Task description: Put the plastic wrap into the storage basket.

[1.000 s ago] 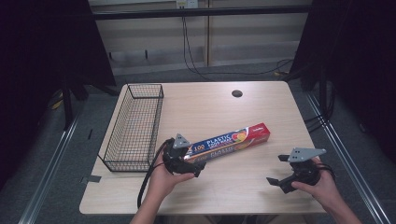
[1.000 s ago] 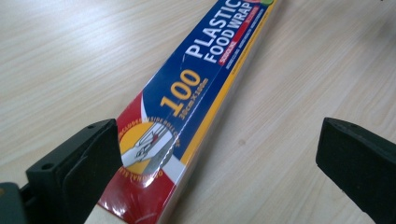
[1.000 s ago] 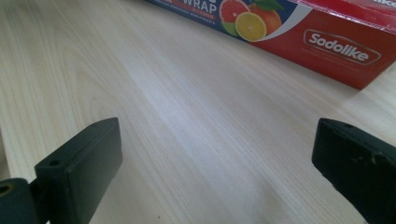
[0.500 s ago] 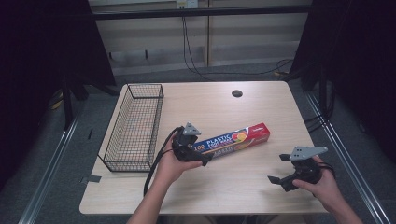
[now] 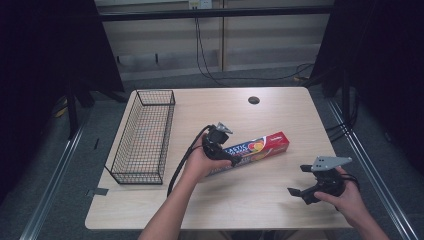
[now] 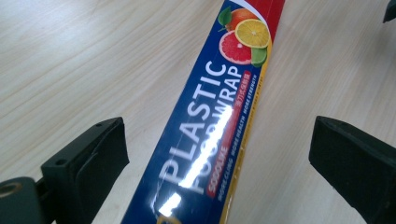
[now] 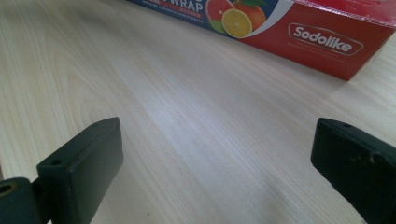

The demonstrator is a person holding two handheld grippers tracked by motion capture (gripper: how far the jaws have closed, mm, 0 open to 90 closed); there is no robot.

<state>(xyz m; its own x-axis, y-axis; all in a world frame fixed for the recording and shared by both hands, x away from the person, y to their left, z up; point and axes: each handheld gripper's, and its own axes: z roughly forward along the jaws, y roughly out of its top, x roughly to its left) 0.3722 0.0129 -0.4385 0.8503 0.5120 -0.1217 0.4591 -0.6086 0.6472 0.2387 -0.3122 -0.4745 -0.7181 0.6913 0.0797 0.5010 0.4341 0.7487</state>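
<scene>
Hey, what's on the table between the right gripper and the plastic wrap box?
Nothing: the high view shows bare tabletop between the right gripper and the plastic wrap box. The right gripper view shows the same bare wood up to the box's red end.

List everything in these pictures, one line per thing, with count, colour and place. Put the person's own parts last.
plastic wrap box: one, blue and red with citrus fruit printed on it, lying flat at the table's middle, between the open jaws of the left tool
wire basket: one, black, on the table's left part
table: one, pale wood
cable hole: one, dark, near the table's far edge
left tool: one, black, jaws open either side of the box
right tool: one, black with a grey plate, jaws open, near the table's front right
hands: two, left hand, right hand
</scene>
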